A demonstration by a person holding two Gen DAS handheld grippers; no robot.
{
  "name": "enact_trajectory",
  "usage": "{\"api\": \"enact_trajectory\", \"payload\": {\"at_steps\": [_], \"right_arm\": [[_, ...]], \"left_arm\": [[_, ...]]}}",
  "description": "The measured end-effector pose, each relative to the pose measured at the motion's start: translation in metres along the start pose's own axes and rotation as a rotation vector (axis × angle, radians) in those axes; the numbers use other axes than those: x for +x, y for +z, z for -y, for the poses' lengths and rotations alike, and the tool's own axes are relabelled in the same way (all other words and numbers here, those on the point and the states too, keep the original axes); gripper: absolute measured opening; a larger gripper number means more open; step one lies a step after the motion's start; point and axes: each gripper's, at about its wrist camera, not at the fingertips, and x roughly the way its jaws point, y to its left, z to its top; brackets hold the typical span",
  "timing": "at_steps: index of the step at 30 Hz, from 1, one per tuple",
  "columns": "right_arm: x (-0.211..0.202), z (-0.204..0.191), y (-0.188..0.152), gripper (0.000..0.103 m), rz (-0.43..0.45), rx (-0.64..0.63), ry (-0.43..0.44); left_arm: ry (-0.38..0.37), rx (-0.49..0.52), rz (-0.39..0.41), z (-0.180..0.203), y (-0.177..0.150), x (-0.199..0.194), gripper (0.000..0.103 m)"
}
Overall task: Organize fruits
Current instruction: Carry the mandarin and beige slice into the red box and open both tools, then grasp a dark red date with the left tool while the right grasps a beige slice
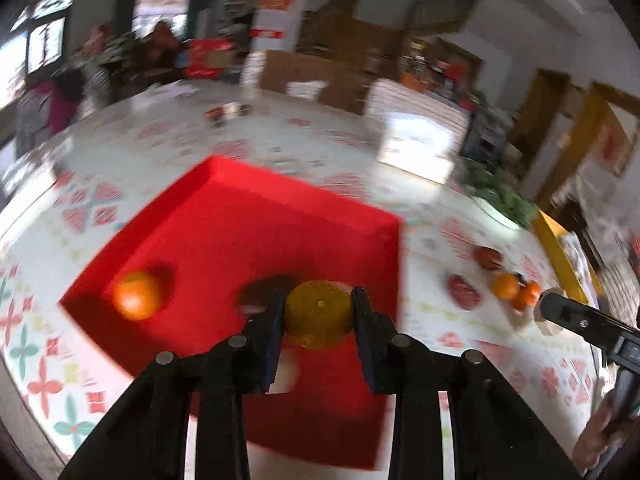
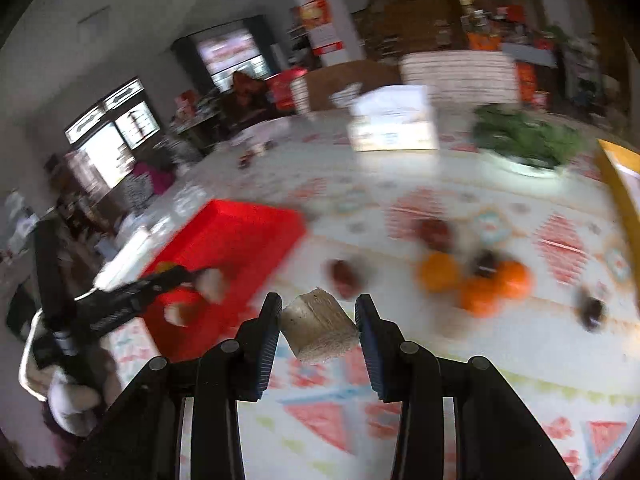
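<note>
My left gripper (image 1: pixel 318 295) is shut on a yellow-orange citrus fruit (image 1: pixel 318 316), held above the near part of the red tray (image 1: pixel 260 220). In the tray lie an orange (image 1: pixel 136 295) and a dark fruit (image 1: pixel 262 292). My right gripper (image 2: pixel 318 300) is shut on a tan fibrous block (image 2: pixel 320 326) over the patterned tablecloth. Ahead of it, blurred, lie three oranges (image 2: pixel 476 280) and several dark red fruits (image 2: pixel 434 232). The right wrist view shows the tray (image 2: pixel 240 232) to the left, with the left gripper (image 2: pixel 192 280) over its near corner.
At the back of the round table (image 2: pixel 460 208) stand a tissue box (image 2: pixel 394 124) and a plate of leafy greens (image 2: pixel 524 140). A yellow-edged object (image 2: pixel 620 184) lies at the right rim. A seated person (image 1: pixel 60 96) is beyond the far left side.
</note>
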Motion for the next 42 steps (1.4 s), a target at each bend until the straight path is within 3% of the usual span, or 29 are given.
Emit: {"api": "enact_trajectory", "payload": {"at_steps": [6, 12, 14, 16, 20, 26, 32, 38, 42], "right_arm": [[0.071, -0.07, 0.021, 0.042, -0.099, -0.076, 0.076], [0.144, -0.108, 0.033, 0.042, -0.183, -0.128, 0.03], [0.159, -0.113, 0.035, 0.042, -0.197, -0.137, 0.013], [0.17, -0.12, 0.037, 0.043, -0.203, -0.148, -0.004], [0.176, -0.123, 0.042, 0.05, -0.199, -0.131, 0.011], [0.142, -0.122, 0.049, 0.057, -0.126, -0.142, 0.007], [0.081, -0.091, 0.046, 0.062, -0.032, -0.108, -0.03], [0.003, -0.025, 0.027, 0.067, 0.064, -0.014, -0.129], [-0.038, 0.024, 0.008, 0.069, 0.096, 0.062, -0.208]], "left_arm": [[0.035, -0.069, -0.007, -0.043, -0.002, 0.003, 0.032], [0.022, -0.103, -0.011, -0.061, -0.003, 0.009, 0.032], [0.011, -0.118, -0.007, -0.066, -0.002, 0.007, 0.036], [0.004, -0.13, 0.009, -0.07, -0.002, 0.003, 0.049], [-0.011, -0.15, 0.033, -0.075, 0.001, -0.005, 0.057], [-0.024, -0.156, 0.052, -0.069, 0.003, -0.017, 0.06], [-0.044, -0.121, 0.077, -0.045, -0.002, -0.037, 0.068], [-0.089, -0.069, 0.095, -0.011, -0.007, -0.052, 0.07], [-0.138, -0.001, 0.066, 0.026, -0.012, -0.046, 0.07]]}}
